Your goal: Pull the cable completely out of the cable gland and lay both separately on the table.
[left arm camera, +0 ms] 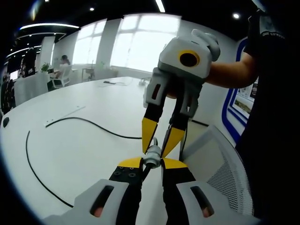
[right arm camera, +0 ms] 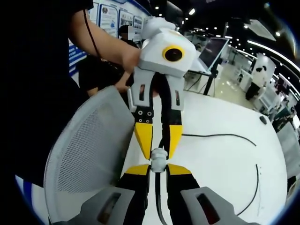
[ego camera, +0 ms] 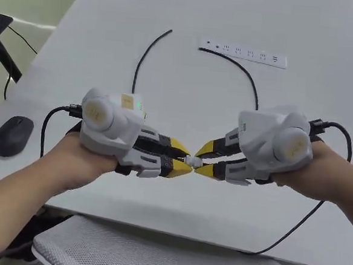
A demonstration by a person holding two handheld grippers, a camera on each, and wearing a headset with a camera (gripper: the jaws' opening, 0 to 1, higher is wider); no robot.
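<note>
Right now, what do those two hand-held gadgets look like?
The left gripper and right gripper are twins: chunky light-grey plastic shells, black linkages, yellow-tipped tapering jaws. A black lead runs from the back of each. The person wears a dark short sleeve.

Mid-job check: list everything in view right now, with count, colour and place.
cable gland: one, whitish, pinched between both grippers' tips
cable: one, black, running from the gland between the right gripper's jaws
loose cables: two, black, curved on the far table
power strip: one, white, table's far side
mouse: one, dark, table's left
table: one, white
chair: one, grey mesh, at the near edge
left hand-held gripper: one, white-grey, yellow tips, shut on the gland
right hand-held gripper: one, same colours, shut on the gland
</note>
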